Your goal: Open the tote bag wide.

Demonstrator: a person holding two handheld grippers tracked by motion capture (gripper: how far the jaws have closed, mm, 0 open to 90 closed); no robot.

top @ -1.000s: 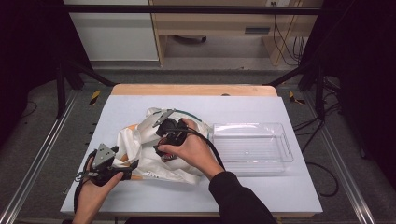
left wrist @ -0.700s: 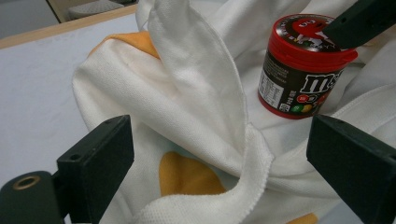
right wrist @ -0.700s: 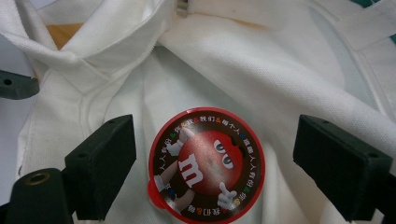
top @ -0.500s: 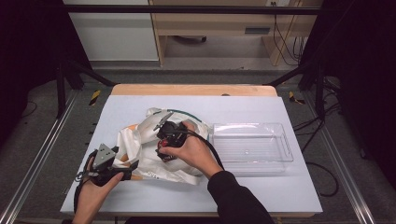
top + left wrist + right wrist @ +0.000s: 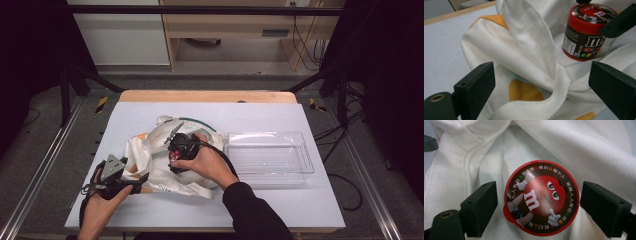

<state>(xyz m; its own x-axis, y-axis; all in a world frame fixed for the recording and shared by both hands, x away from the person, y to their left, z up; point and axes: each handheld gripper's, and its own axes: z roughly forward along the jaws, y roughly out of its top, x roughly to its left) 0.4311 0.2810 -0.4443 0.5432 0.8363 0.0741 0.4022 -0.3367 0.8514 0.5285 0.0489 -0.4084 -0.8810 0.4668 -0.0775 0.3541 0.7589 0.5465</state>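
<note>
A red-lidded M&M's jar (image 5: pixel 584 32) stands upright on a crumpled white cloth bag (image 5: pixel 150 150) with orange patches. My right gripper (image 5: pixel 539 202) hovers straight above the jar lid (image 5: pixel 541 197), open, one jaw on either side and neither touching. In the high view the right gripper (image 5: pixel 176 152) covers most of the jar (image 5: pixel 173 156). My left gripper (image 5: pixel 541 82) is open at the bag's near left edge, a raised fold of the cloth (image 5: pixel 536 57) lying between its jaws. From above, the left gripper (image 5: pixel 140 179) points right toward the bag.
A clear plastic tray (image 5: pixel 300 170) with nothing in it lies to the right of the bag on the pale table (image 5: pixel 300 205). A green cord (image 5: pixel 200 121) curves along the bag's far side. The right gripper's cable (image 5: pixel 225 160) runs over the bag.
The right gripper has crept slightly toward the near side over the jar. The left gripper has hardly moved.
</note>
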